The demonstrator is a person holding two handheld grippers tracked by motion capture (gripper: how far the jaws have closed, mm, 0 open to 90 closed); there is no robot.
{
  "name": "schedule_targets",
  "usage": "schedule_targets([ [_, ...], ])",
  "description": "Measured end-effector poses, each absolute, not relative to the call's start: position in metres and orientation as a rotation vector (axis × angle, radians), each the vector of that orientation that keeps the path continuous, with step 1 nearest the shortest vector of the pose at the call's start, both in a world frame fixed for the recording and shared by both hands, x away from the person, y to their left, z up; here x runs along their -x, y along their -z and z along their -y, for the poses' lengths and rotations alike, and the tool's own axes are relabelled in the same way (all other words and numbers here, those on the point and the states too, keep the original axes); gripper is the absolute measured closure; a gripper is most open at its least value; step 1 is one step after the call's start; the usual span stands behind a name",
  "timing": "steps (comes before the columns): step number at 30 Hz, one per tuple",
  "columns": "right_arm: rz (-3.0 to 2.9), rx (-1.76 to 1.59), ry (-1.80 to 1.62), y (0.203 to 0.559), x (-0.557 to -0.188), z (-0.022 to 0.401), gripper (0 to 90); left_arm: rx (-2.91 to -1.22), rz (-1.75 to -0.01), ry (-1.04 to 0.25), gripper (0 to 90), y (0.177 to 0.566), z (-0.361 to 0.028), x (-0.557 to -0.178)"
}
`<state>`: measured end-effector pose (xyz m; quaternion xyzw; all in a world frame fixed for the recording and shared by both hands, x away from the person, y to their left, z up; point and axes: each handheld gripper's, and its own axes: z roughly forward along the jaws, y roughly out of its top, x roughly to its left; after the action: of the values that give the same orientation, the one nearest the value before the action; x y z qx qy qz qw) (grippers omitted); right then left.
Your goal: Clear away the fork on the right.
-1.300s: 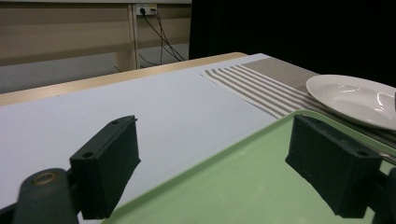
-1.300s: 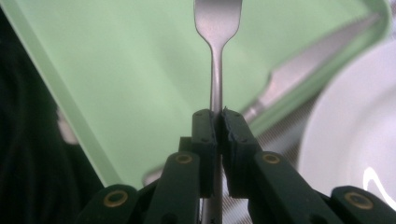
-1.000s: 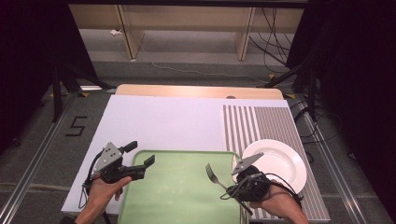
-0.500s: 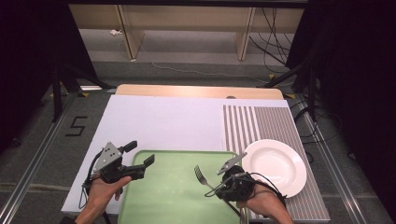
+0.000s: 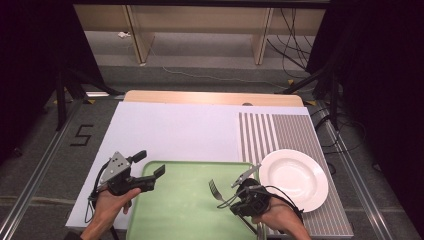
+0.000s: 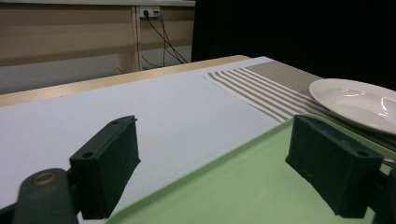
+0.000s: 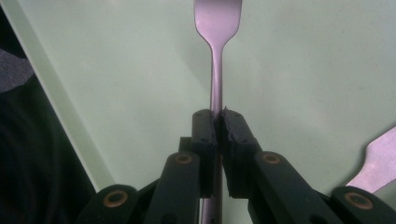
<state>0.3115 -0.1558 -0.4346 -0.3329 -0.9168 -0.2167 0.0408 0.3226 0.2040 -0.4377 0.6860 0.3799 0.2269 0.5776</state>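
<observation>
While the right gripper (image 5: 231,194) clamps a fork (image 5: 216,189) by its handle, the left gripper (image 5: 150,170) stands wide apart and holds nothing.

In the right gripper view the two black jaws pinch the fork's (image 7: 217,56) thin handle between them, and the fork runs straight out ahead of the jaws with its broad head over the green tray (image 7: 303,70). From above, the fork's tines stick out to the left of that gripper, over the middle of the tray (image 5: 180,215). A white plate (image 5: 295,179) lies just to that gripper's right on a striped mat (image 5: 280,132). The left gripper sits at the tray's near left corner, with one jaw over the tray (image 6: 243,182) and the other over the white table cover (image 6: 163,107).
</observation>
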Motion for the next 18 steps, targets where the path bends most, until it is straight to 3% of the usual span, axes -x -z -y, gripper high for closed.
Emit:
schedule_targets([
  [18,2.797,1.038,0.581,0.451,-0.315,0.148,84.5,-1.584,-0.881,-0.526,15.7,0.438,-0.205,-0.323],
])
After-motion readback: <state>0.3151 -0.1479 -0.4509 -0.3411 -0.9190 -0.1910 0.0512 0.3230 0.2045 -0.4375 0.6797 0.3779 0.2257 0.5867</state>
